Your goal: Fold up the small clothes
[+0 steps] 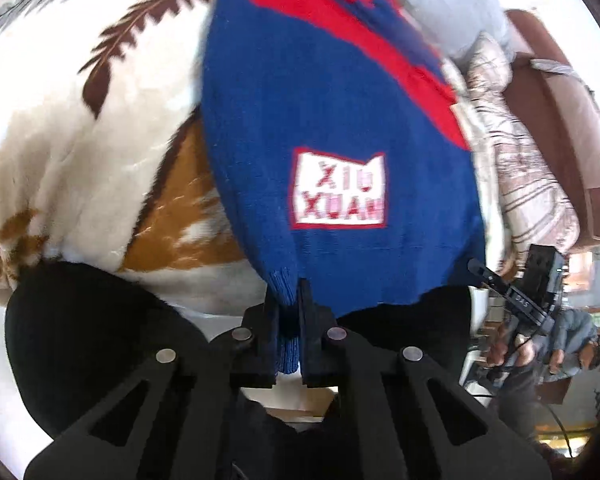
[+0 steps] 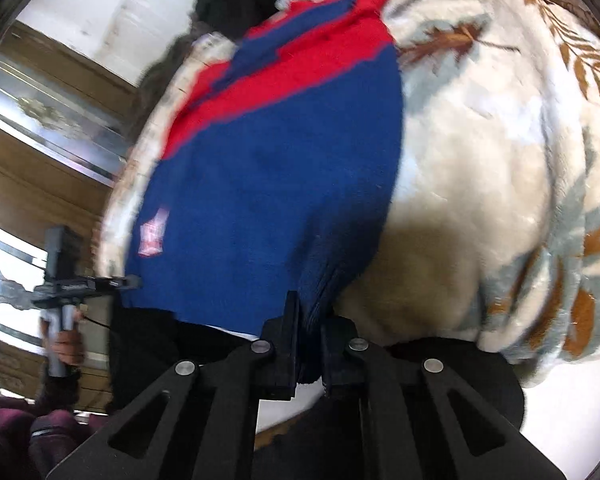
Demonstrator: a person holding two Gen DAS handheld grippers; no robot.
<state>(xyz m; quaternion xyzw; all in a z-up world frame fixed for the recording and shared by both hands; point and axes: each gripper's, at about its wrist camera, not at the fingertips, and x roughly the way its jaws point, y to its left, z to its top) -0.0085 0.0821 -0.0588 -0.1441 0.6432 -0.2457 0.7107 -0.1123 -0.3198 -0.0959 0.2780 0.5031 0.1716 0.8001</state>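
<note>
Left gripper (image 1: pixel 288 320) clenched on ribbed hem corner of sweater (image 1: pixel 320 120). Right gripper (image 2: pixel 308 340) clenched on opposite hem corner. Sweater blue with red top, white patch (image 1: pixel 339 190) reading XIU XUAN; lies spread over blanket (image 1: pixel 80 120), hem edge stretched between both grippers. Both views blurred.

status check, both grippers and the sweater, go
Left gripper shut on sweater hem. Right gripper shut on opposite hem corner. Sweater lifted over blanket. Nothing in the way.
</note>
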